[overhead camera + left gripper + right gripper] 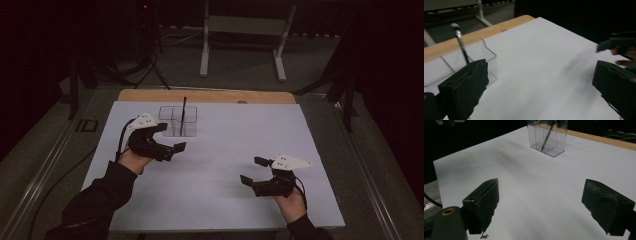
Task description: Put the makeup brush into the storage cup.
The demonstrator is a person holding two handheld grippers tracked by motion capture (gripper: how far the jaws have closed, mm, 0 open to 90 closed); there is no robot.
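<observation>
White sheeting covers the worktop [210,170] before us, with a strip of bare wood at its far edge and dark floor beyond.

Nearest to us, at about five o'clock on the sheet, our right gripper [256,171] hovers with the hand [291,202] coming in from the bottom edge and its grey plate on top; it points toward nine o'clock. Its fingers [482,201] are spread wide and released, with nothing but white sheet between them.

Farther off, at about ten o'clock, our left gripper [171,137] is held by a hand in a dark sleeve [97,197], pointing toward three o'clock. Its fingers [465,87] are likewise parted and grasp nothing.

Just beyond that gripper, at about eleven o'clock near the wooden strip, stands the clear holder [178,121], a see-through box split into compartments. A thin dark brush [184,111] stands in it, leaning slightly, its light tip [455,25] rising above the rim. The holder sits just beside the left fingers, apart from them, and well away from the right fingers.
</observation>
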